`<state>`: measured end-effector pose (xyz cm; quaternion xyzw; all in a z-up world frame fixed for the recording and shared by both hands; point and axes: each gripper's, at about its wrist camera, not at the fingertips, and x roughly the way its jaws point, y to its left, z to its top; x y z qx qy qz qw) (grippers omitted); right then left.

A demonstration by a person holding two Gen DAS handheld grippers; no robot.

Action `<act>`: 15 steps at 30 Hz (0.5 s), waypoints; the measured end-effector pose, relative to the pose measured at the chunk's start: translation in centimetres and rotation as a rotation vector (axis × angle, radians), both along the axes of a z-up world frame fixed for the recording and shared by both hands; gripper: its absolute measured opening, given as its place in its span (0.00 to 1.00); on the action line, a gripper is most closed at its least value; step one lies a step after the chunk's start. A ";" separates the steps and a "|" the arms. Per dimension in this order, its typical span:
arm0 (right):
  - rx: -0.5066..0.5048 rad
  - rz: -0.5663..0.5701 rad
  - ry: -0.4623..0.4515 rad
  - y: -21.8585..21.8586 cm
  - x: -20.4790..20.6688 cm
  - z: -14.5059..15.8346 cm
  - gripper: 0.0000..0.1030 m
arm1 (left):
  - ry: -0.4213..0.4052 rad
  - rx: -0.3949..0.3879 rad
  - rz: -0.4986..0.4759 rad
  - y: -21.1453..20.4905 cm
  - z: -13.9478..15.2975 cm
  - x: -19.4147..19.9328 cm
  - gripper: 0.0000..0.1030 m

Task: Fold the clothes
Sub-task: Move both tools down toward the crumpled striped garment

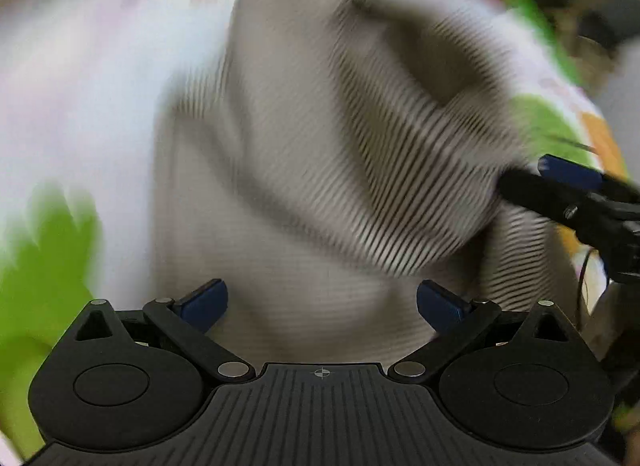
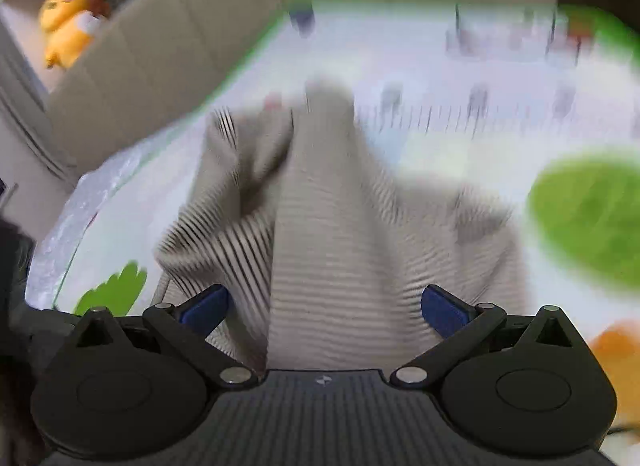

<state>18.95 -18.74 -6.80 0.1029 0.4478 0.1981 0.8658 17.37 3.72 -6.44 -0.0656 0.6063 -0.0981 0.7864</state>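
- Striped grey top [image 1: 320, 153] lies rumpled on the mat [image 1: 44, 266], both views blurred.
- Left gripper [image 1: 322, 302] and right gripper [image 2: 324, 304] gape, holding nothing.
- Best flatten it first, then pinch an edge cleanly.

Count of items, both wrist views, heavy motion blur.

Garments: 1, a striped grey-white garment [image 1: 320, 169], bunched. Grippers: 2; left gripper [image 1: 322, 302] with 2 blue pads spread apart, right gripper [image 2: 324, 306] likewise, also seen at 3 o'clock in the left view. Printed mat [image 2: 460, 153]: 1. Sofa [image 2: 168, 65]: 1, at 11 o'clock. Yellow plush toy [image 2: 66, 27]: 1, at 10 o'clock.
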 end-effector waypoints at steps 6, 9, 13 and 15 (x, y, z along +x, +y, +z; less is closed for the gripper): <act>-0.048 0.138 0.101 0.3 -2.7 -0.8 1.00 | 0.009 0.074 -0.145 -1.3 0.4 -3.8 1.00; -0.049 0.165 0.096 -0.9 -5.0 -0.3 1.00 | 0.051 0.054 -0.189 -1.1 1.1 -5.7 1.00; 0.009 0.111 0.070 -3.2 -7.2 0.2 1.00 | -0.063 0.070 -0.262 -1.7 3.8 -7.7 1.00; 0.023 0.104 0.080 -3.6 -7.6 0.0 1.00 | -0.205 0.138 -0.304 -2.7 5.4 -8.5 1.00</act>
